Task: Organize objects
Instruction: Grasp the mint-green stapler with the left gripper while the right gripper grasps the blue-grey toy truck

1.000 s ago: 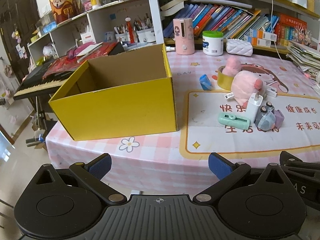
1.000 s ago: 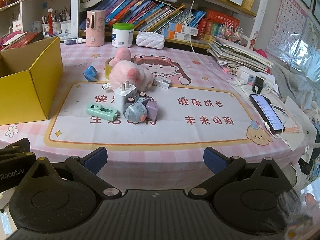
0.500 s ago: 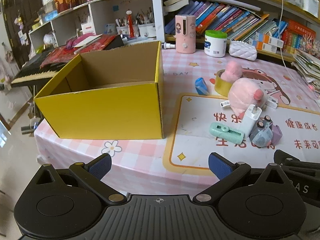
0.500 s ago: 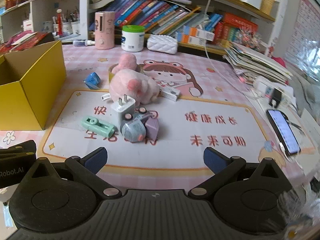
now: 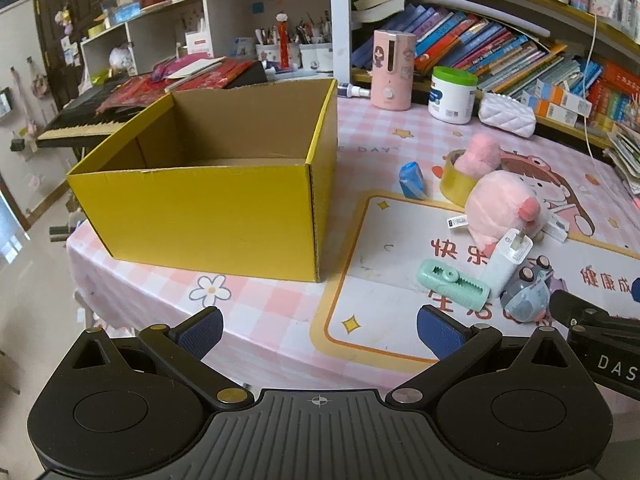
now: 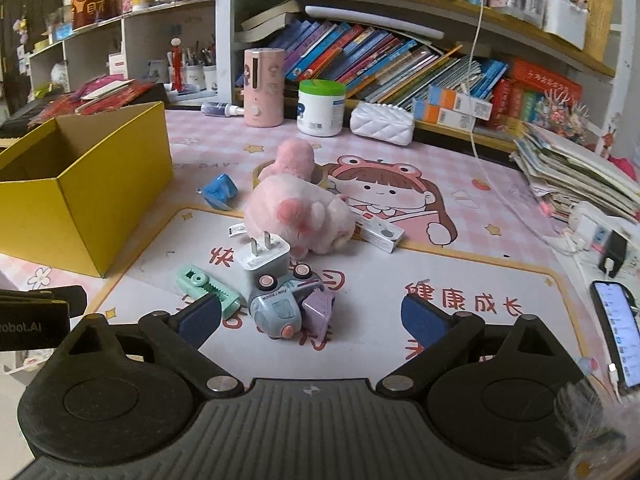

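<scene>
An open, empty yellow cardboard box (image 5: 208,208) (image 6: 80,184) stands on the left of the table. Right of it lies a cluster: a pink plush (image 6: 298,214) (image 5: 500,204), a white plug charger (image 6: 262,258) (image 5: 506,258), a mint-green clip (image 6: 208,288) (image 5: 452,282), a blue-grey toy car (image 6: 280,304) (image 5: 526,296), a purple piece (image 6: 318,312), a blue object (image 6: 219,190) (image 5: 412,180) and a yellow tape roll (image 5: 456,178). My left gripper (image 5: 318,328) is open over the table's front edge. My right gripper (image 6: 310,320) is open just short of the toy car.
A pink dispenser (image 6: 264,88), a white jar (image 6: 322,108) and a white quilted pouch (image 6: 382,124) stand at the back before bookshelves. A small white box (image 6: 380,234) lies beside the plush. A phone (image 6: 618,318) and stacked papers (image 6: 576,172) lie at right. A keyboard (image 5: 84,120) sits beyond the box.
Both grippers have moved forward toward the table; the box and the cluster appear closer. The right gripper's fingers now reach the mint clip and toy car. Both stay open.
</scene>
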